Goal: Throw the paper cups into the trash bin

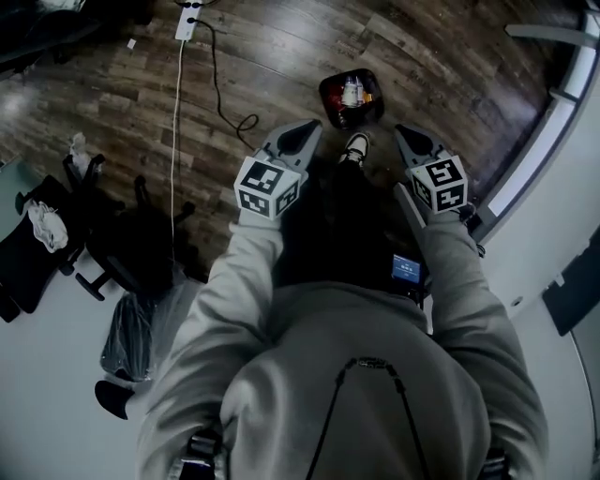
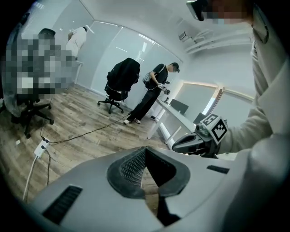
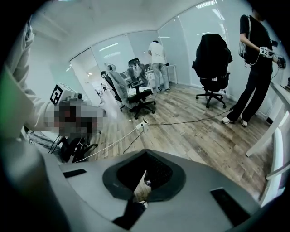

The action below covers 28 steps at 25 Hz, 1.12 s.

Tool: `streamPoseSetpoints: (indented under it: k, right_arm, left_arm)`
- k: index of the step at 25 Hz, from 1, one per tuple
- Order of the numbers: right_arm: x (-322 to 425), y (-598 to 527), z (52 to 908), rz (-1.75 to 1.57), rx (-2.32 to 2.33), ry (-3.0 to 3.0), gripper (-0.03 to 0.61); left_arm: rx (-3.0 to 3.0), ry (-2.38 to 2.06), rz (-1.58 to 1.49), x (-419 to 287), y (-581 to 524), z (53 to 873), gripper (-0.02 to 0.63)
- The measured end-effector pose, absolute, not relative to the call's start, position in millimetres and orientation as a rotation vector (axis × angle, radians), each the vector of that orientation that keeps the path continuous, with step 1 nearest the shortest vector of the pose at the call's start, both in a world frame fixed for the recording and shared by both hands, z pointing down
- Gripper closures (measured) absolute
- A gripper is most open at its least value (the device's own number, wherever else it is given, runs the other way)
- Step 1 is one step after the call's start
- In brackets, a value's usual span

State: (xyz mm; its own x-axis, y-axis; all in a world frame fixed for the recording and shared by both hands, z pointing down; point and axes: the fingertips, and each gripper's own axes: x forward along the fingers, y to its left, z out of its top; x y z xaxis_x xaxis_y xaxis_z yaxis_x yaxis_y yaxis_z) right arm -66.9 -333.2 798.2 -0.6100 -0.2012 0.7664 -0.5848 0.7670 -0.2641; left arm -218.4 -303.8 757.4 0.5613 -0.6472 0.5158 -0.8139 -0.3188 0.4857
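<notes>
A dark trash bin (image 1: pixel 330 92) stands on the wooden floor ahead of my feet, and a white paper cup (image 1: pixel 352 91) lies inside it among other litter. My left gripper (image 1: pixel 309 125) hangs just left of the bin with its jaws together and nothing between them. My right gripper (image 1: pixel 401 130) hangs just right of the bin, jaws likewise together and empty. In the left gripper view the left gripper (image 2: pixel 144 150) is closed to a point, with the right gripper (image 2: pixel 179 146) beside it. The right gripper (image 3: pixel 145 154) is closed in its own view too.
A white power strip (image 1: pixel 188 21) with a white cable and a black cable lies on the floor at the far left. Black office chairs (image 1: pixel 112 239) stand at the left. A desk edge (image 1: pixel 548 136) runs along the right. Another person (image 2: pixel 154 90) stands by a desk.
</notes>
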Motion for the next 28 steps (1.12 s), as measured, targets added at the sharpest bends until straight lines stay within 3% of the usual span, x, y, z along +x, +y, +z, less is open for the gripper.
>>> streamPoseSetpoints:
  k: [11,28]
  right_arm:
    - [-39.7,-348.6,711.7,0.599,0.702,-2.237,0.558]
    - [-58.4,-430.3,326.0,0.046,1.015,-2.691,0.558]
  left_arm:
    - [2.14,-1.2,0.231,-211.9,-313.8,670.3,0.615]
    - [2.795,-1.307,0.216,-206.5,-415.5,345.8,0.615]
